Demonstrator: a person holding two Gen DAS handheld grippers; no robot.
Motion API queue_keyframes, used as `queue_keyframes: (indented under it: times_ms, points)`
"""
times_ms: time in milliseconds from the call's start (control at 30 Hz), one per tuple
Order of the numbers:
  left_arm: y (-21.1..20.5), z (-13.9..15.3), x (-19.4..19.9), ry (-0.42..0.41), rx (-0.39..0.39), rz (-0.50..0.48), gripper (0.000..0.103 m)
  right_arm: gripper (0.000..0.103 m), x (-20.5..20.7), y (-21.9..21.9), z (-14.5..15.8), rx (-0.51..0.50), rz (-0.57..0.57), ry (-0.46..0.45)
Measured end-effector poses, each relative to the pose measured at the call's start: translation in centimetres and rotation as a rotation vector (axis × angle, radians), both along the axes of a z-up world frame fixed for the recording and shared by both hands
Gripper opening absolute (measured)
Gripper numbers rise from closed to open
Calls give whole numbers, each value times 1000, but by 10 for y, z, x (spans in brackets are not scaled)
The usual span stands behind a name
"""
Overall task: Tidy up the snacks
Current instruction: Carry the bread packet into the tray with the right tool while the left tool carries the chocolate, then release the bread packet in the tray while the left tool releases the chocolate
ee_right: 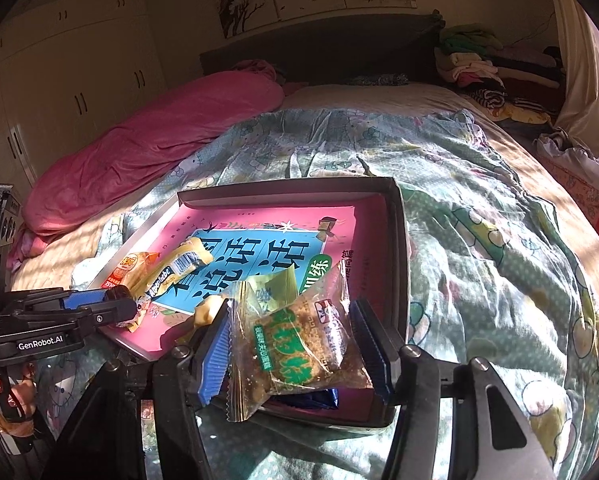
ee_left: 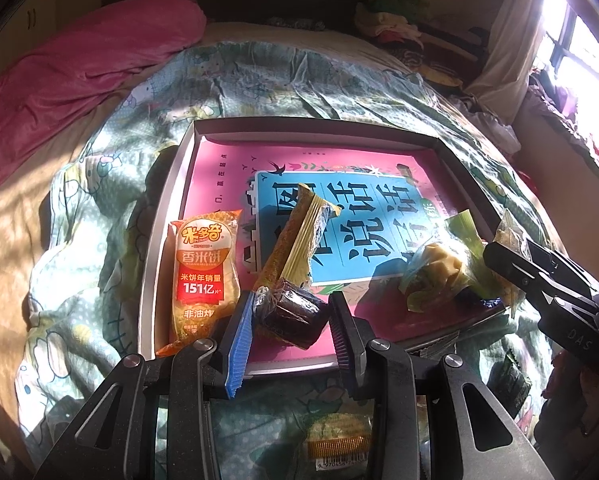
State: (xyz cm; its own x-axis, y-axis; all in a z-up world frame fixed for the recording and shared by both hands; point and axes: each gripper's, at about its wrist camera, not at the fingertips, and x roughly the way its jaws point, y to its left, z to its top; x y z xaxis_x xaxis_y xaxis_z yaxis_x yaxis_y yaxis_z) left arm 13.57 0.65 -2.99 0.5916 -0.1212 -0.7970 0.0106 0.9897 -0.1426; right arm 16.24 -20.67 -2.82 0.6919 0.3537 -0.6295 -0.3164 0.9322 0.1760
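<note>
A shallow grey box (ee_left: 171,200) lined with a pink and blue book cover lies on the bed. In it are an orange rice-cracker pack (ee_left: 203,272), a long yellow snack with a dark roll end (ee_left: 295,268) and a green-wrapped snack (ee_left: 439,276). My left gripper (ee_left: 291,312) is open with the dark roll between its fingers. My right gripper (ee_right: 295,344) is open around a clear packet of brown crisp snack (ee_right: 299,344) at the box's near right corner. The right gripper also shows at the right edge of the left wrist view (ee_left: 547,276).
The box rests on a rumpled green patterned quilt (ee_right: 479,264). A pink blanket (ee_right: 159,148) lies at the far left. Folded clothes (ee_right: 479,64) are piled by the headboard. Another wrapped snack (ee_left: 339,444) lies on the quilt under my left gripper.
</note>
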Motion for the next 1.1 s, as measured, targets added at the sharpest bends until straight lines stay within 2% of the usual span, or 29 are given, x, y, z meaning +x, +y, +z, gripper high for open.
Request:
queue_keyframes:
  times_ms: [600, 700, 1100]
  points:
    - [4, 6, -6, 12, -34, 15, 39, 61, -3, -10, 6, 25, -33, -3]
    - [2, 8, -7, 9, -27, 9, 39, 65, -4, -14, 8, 38, -44, -12]
    - [2, 16, -9, -11, -14, 8, 41, 67, -7, -19, 14, 59, -58, -34]
